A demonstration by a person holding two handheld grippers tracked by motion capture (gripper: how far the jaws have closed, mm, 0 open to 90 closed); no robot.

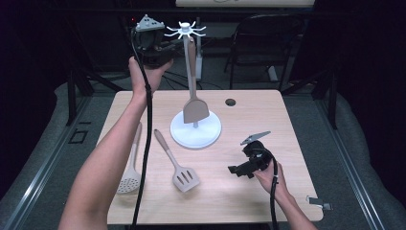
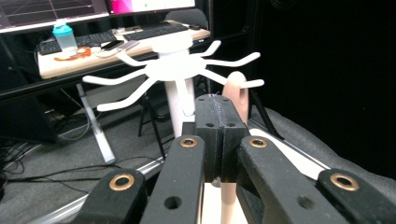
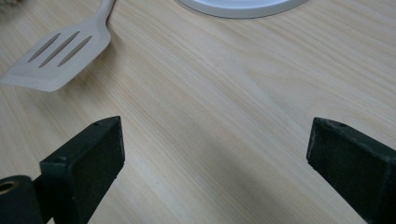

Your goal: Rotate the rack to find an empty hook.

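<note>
Left arm stretched forward and raised, left hand-held gripper [image 1: 160, 48] beside the rack's hooked top [image 1: 185, 30], jaws pressed together, empty. Solid spatula [image 1: 194, 96] hangs from a hook. Right hand-held gripper [image 1: 237, 169] rests low over tabletop [image 1: 268, 120], jaws wide.

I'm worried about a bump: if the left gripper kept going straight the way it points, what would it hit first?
Probably the hanging spatula's handle, just past the shut left gripper, then the white hook stand; depth between them is unclear.
</note>
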